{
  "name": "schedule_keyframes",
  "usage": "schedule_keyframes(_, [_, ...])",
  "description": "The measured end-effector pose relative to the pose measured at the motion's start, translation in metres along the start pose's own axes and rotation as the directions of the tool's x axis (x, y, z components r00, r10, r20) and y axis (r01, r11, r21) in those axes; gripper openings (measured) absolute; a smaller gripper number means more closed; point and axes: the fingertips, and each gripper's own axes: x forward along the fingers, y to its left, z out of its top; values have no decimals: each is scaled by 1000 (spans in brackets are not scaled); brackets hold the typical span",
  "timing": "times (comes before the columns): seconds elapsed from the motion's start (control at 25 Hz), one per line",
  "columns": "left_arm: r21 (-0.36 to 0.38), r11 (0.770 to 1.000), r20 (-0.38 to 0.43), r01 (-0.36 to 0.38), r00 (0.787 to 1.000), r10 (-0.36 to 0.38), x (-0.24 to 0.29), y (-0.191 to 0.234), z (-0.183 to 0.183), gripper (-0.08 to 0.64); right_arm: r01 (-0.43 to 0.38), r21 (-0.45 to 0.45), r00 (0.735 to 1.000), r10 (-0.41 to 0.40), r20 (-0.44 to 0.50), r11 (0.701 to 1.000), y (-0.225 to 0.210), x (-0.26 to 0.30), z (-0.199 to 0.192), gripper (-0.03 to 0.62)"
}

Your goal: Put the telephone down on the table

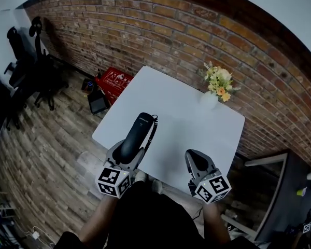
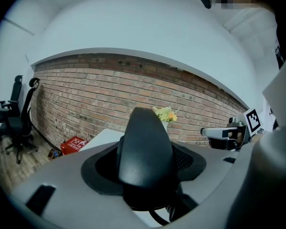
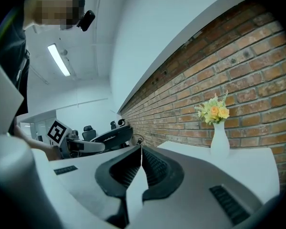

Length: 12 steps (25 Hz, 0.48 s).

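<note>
White bench (image 1: pixel 197 134) against brick wall (image 1: pixel 160 30). Phone (image 1: pixel 137 131) sits over its near-left edge, clamped in left gripper (image 1: pixel 128 150) fingers; can't tell if it touches the bench. Right gripper (image 1: pixel 194 157) is beside it, fingers clenched, empty. Vase (image 1: pixel 209 99) at far edge.
</note>
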Motion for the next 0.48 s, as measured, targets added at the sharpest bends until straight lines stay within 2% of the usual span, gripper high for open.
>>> schedule_keyframes(0.28, [19,996,-46,89,995,-88,49,-13,-3,278,100,32,995,-100,2,994,-21,-2,-2,23])
schedule_keyframes(0.48, [32,989,-103,144,985,-140,89,-22,-20,278,175,58,984,-174,-25,983,-34,-3,-16,23])
